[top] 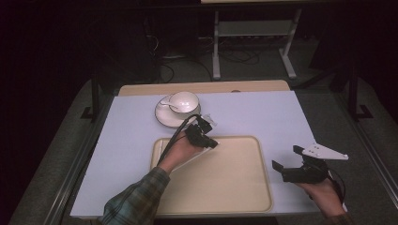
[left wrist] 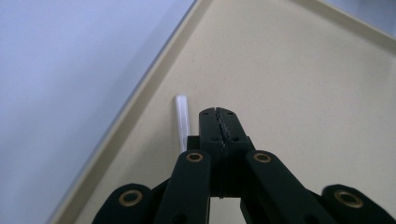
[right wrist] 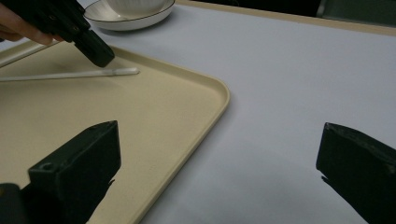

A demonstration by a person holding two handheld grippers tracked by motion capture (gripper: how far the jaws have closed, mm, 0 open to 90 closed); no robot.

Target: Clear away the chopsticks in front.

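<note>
Beige tray (top: 244, 187): your clenched left claw (left wrist: 218, 112) sits beside the white stick (left wrist: 182, 122); reopen to grasp it. Right claw (top: 287, 159) is released.

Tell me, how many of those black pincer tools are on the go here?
2. The left gripper is over the far left corner of the beige tray; the right gripper is just off the tray's right edge.

The left claw (top: 211, 143) reaches in from the lower left on a forearm in a plaid sleeve (top: 138, 199), pointing forward and to the right, tilted downward. Its jaws are pressed together, pads meeting with no gap. The right claw (top: 285, 158) sits low at the right, held in a hand (top: 324, 193), pointing left with jaws spread wide apart.
</note>
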